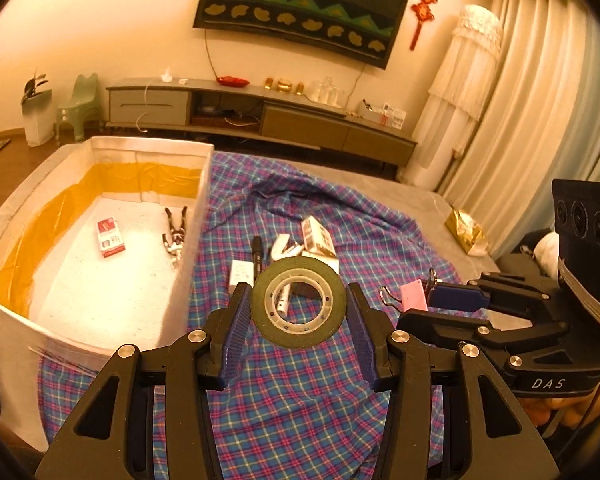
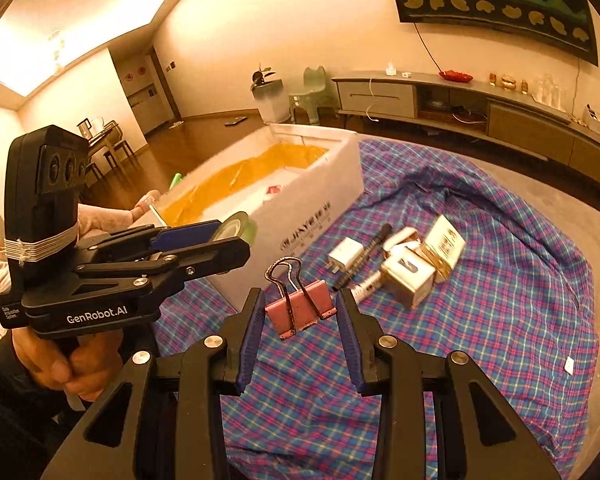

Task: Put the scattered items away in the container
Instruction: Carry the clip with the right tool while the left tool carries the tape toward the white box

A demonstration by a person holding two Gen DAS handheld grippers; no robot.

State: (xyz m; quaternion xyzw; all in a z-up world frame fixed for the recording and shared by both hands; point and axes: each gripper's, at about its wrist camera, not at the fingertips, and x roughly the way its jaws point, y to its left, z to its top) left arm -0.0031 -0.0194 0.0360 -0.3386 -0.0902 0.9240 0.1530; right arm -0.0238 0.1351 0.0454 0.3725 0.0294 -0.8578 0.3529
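Observation:
My left gripper (image 1: 299, 302) is shut on a green tape roll (image 1: 299, 322), held above the plaid cloth (image 1: 300, 400). The white box (image 1: 148, 150) with yellow tape inside lies to its left; a red packet (image 1: 110, 237) and a small figure (image 1: 175, 232) lie on the box floor. My right gripper (image 2: 300, 306) is shut on a pink binder clip (image 2: 300, 310), its wire handles pointing up. On the cloth beyond sit a white charger (image 2: 345, 254), a black marker (image 2: 366, 256), a white tube (image 2: 365, 286) and small cartons (image 2: 410, 276). The left gripper (image 2: 220, 236) shows at left in the right wrist view.
A grey mat (image 2: 548, 184) lies under the cloth. A gold bag (image 1: 465, 230) sits at its far right edge. A long low cabinet (image 1: 260, 108) runs along the back wall. A person's hand (image 2: 64, 364) grips the left handle.

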